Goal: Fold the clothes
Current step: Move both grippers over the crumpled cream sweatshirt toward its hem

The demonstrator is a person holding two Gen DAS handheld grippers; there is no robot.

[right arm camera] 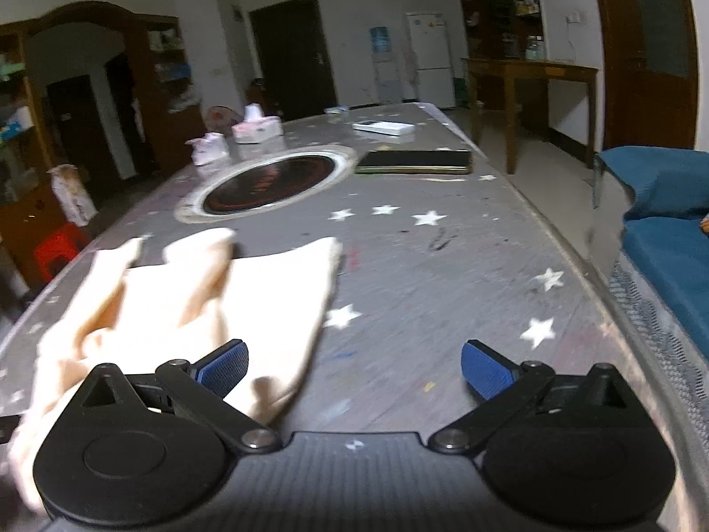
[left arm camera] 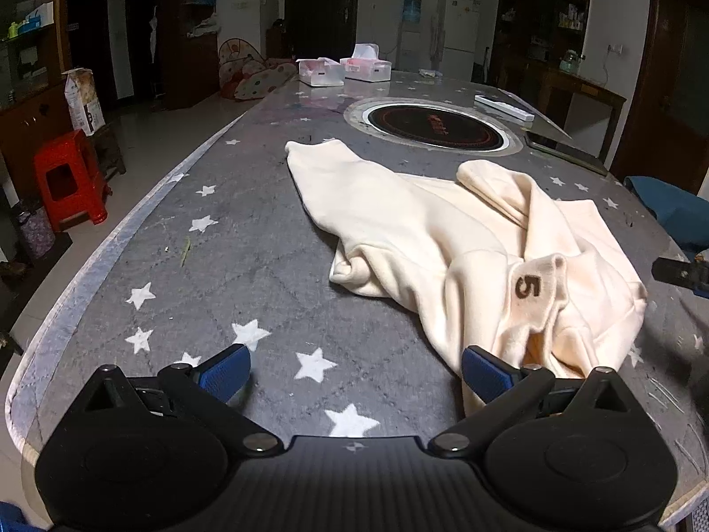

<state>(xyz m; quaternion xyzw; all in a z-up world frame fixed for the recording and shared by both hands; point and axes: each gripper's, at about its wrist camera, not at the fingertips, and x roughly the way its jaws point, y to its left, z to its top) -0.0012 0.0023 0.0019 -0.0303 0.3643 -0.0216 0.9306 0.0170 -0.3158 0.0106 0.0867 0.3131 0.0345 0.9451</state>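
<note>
**Crumpled cream garment awaiting a first hold**

A cream, soft fleece-like garment is seen lying rumpled on the long grey table covered with a white-star-printed cloth. In the left wrist view it is spread from about 12 o'clock to 2 o'clock of the left gripper, with its nearest hem touching or just beside the right-hand blue fingertip. A cuff or collar band stitched with a brown "5" is turned up near the middle of the heap. In the blurred right wrist view the garment is found at 10 to 11 o'clock of the right gripper.

Both pairs of tongs are held spread wide, with nothing between the pads.

The fabric is judged light, limp and thick, so it is expected to drape and sag when lifted rather than keep shape; slipping is thought unlikely against the ribbed blue pads. Folds are bunched over one another, so a single layer should be sought. A hold is best taken at a hem corner or a sleeve end, one per gripper, so the cloth can be drawn flat. The black round induction hob set in the table lies beyond, at 12 o'clock.
</note>
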